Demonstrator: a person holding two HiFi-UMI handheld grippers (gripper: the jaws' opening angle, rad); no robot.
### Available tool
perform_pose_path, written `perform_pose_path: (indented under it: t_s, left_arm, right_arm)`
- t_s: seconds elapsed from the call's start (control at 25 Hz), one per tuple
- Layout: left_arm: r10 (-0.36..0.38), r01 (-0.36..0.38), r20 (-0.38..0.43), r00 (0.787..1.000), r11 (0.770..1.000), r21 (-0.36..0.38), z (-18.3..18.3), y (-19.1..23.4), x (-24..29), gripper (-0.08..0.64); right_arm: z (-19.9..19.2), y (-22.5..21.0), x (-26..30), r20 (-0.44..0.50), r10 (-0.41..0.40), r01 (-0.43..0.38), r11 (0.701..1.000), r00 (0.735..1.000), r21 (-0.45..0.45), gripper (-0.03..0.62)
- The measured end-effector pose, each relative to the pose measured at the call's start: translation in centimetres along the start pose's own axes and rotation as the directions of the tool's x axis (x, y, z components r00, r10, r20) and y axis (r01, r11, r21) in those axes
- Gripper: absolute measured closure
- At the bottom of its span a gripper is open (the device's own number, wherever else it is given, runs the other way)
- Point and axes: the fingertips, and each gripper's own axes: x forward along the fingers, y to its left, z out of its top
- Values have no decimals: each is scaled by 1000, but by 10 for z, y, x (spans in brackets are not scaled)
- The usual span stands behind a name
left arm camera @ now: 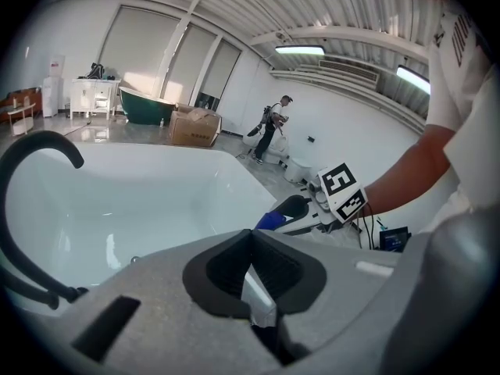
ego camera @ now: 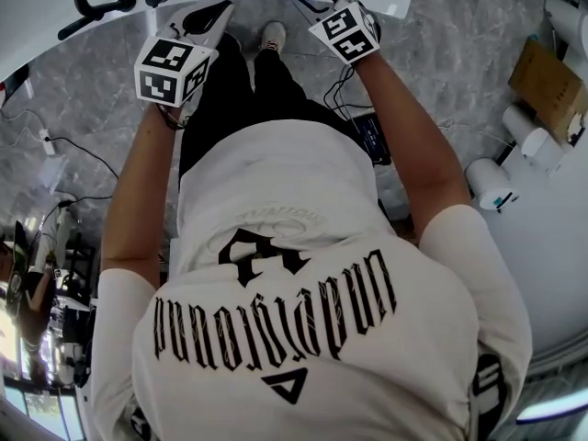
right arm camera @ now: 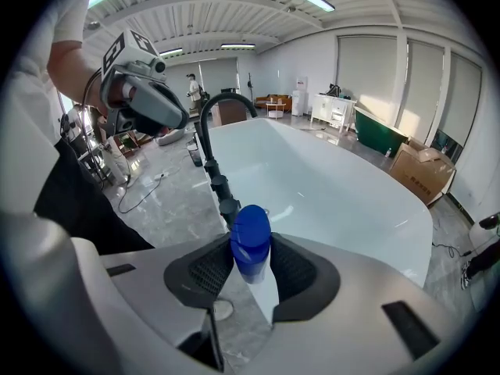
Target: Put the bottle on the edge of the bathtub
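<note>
- The only lettering is black gothic print across the back of the person's white T-shirt (ego camera: 303, 338). It is upside down in the head view and I cannot read it with any certainty.
- Each gripper carries a cube of black-and-white square markers, the left one (ego camera: 175, 70) and the right one (ego camera: 347, 31). They show patterns, not words.
- The bottle (right arm camera: 251, 252) shows no label. Only its blue cap and a pale body behind it are visible.
- The right gripper (right arm camera: 250, 246) pinches the bottle between its dark pads, just behind the cap.
- The bottle's long axis runs along the jaws, and the cap sticks out past their tips.
- Ahead of it is the white bathtub (right arm camera: 351, 201), with a black faucet (right arm camera: 215, 123) ahead and a little to the left. I cannot tell whether the bottle touches the rim.
- The left gripper (left arm camera: 250, 237) has its pads pressed together with nothing between them.
- Only the left gripper view shows a second person (left arm camera: 273, 127) far ahead, and a cardboard box (left arm camera: 195, 127) ahead and to the left.
- Only the head view shows both of the person's arms reaching forward.
</note>
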Motion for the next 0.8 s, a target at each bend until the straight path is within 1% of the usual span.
perform_pose_path:
  t_s: [0.36,0.68,0.8]
  left_arm:
    - [-14,14,-17,1000,1000,-7,-2,1,5,545]
    - [-13,12,-26,1000,1000,-16,-7,1,5,545]
    - [-12,11,-26,1000,1000,-20,-9,0,5,545]
  right_arm:
    - [-7,-4,10,-33,-9,8,1000,999,-16,442]
    - [-7,-3,11,-19,-11,11,1000,1000,-23,442]
    - [-6,-2,11,-16,-12,12,999,1000,-40,442]
